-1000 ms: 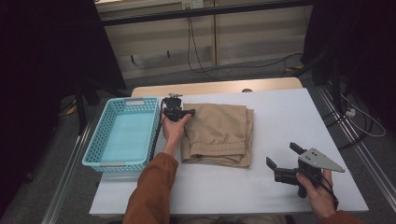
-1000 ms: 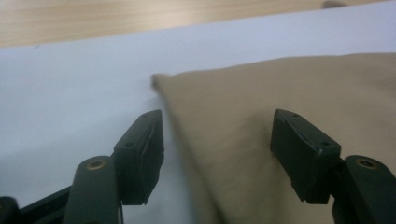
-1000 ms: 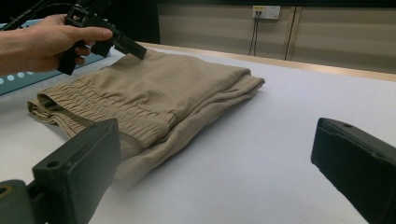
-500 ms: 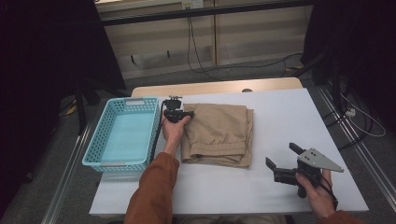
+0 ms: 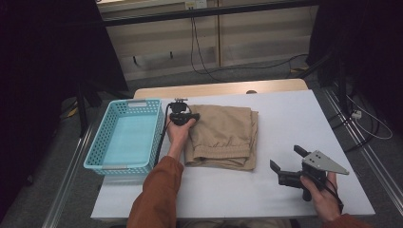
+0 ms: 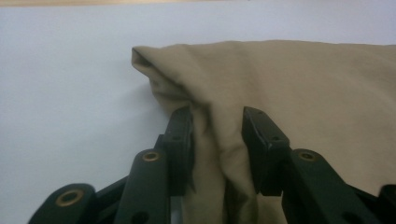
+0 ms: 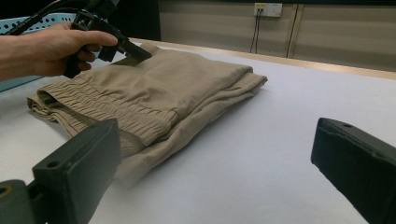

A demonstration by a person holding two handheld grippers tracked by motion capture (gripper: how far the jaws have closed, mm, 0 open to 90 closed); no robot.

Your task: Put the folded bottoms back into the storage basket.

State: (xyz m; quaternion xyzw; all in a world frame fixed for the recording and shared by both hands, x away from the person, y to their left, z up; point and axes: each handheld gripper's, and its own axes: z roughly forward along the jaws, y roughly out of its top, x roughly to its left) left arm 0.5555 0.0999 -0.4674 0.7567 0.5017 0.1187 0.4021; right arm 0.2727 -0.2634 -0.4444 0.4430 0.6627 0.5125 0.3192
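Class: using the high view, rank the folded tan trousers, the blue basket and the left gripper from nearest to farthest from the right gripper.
1. Folded tan trousers, up-left of the right gripper, mid-table.
2. Left gripper, at the trousers' far-left corner.
3. Blue basket, at the table's left edge.

Folded trousers (image 5: 223,135) lay mid-table (image 5: 285,204), a basket (image 5: 126,164) to their left; the left hand-held gripper (image 5: 196,116) sat at their far-left corner.
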